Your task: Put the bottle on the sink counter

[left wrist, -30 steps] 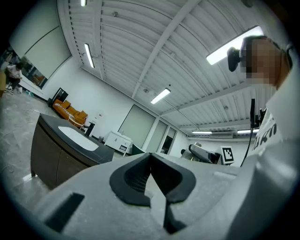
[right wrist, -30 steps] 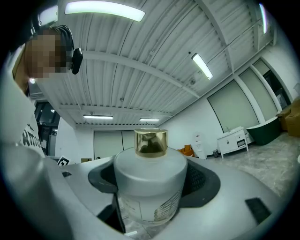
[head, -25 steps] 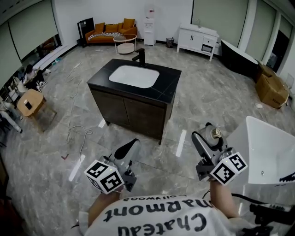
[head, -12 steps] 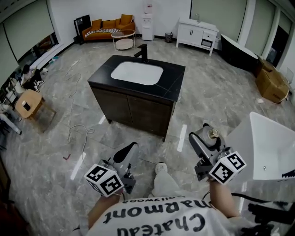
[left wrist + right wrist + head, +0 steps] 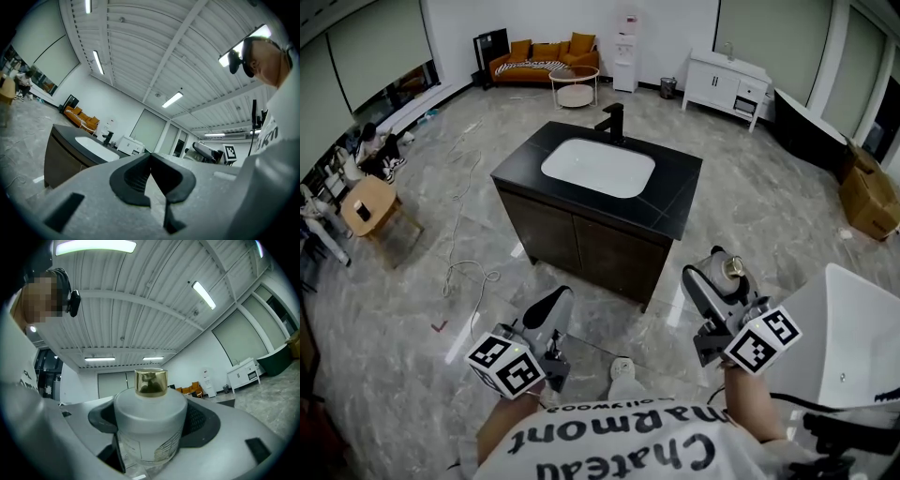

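floor [image 5: 441, 216]: grey marble, open ground between the person and the sink cabinet [image 5: 581, 246].

sink cabinet: dark, free-standing, ahead of and well apart from both tongs. its black surface [image 5: 675, 192] shows bare margins round a white basin [image 5: 598, 167], widest on the right-hand side. a black tap [image 5: 613, 120] stands at the far edge.

left tongs [image 5: 551, 314]: held low at the person's left. the left gripper view shows the pads brought together at the tips with nothing between them.

right tongs [image 5: 717, 286]: held low at the person's right, closed about the bottle [image 5: 149, 425], one pad on each side of its body. the opening is no wider than the bottle itself.

bottle: carried upright in the right tongs, off any support and not yet near the surface. it is short and round, with a frosted pale body, a clear label on the front and a small gold cap [image 5: 151, 376].

handling, as a judgement: it looks like glass, so rigid, likely heavy for its size, and breakable if knocked on the stone-like top. the frosted wall is smooth and curved, so it may twist or slip under light pressure. the sound hold is across the widest part of the body below the shoulder, as now. the cap is too narrow and may pull off. set-down should be gentle and flat on the base.
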`<control>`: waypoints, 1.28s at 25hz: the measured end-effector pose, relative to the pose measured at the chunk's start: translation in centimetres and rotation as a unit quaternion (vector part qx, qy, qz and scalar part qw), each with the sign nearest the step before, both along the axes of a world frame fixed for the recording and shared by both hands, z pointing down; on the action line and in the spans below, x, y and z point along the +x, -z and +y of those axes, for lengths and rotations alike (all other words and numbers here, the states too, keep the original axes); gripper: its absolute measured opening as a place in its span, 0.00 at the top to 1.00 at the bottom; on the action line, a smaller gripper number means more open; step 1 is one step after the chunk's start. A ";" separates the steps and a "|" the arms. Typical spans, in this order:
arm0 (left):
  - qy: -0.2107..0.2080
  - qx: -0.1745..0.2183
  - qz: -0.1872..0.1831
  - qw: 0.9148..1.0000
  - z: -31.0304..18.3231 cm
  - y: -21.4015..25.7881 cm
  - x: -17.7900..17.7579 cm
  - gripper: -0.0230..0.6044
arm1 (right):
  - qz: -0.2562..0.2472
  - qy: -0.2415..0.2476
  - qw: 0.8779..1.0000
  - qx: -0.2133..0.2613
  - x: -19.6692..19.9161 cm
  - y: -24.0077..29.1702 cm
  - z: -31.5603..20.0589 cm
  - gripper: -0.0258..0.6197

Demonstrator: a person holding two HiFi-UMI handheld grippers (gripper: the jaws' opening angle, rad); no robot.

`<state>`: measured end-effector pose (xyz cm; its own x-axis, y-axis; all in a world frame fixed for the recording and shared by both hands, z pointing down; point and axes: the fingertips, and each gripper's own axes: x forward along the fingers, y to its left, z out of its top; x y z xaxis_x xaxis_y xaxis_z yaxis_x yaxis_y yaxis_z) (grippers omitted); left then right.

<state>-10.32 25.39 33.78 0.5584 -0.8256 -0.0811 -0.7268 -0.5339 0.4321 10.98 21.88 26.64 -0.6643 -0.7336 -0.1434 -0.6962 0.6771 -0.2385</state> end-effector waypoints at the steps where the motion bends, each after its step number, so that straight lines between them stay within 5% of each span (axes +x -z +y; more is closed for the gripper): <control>1: 0.005 0.001 0.000 1.000 -1.2 0.3 0.0 0.94 | -0.001 0.004 1.000 0.004 0.0 0.3 -1.2 0.43; 13: 0.016 0.036 -0.006 0.999 -16.3 2.8 2.6 0.94 | -0.010 0.019 0.999 0.033 2.2 3.1 -15.8 0.43; 21: 0.020 0.026 -0.008 0.999 -22.6 2.1 3.9 0.94 | -0.001 0.011 1.000 0.011 3.7 1.5 -22.2 0.43; 32: -0.039 0.023 -0.008 0.999 -29.4 1.5 5.5 0.94 | 0.006 -0.019 1.000 -0.016 4.4 -1.2 -27.1 0.43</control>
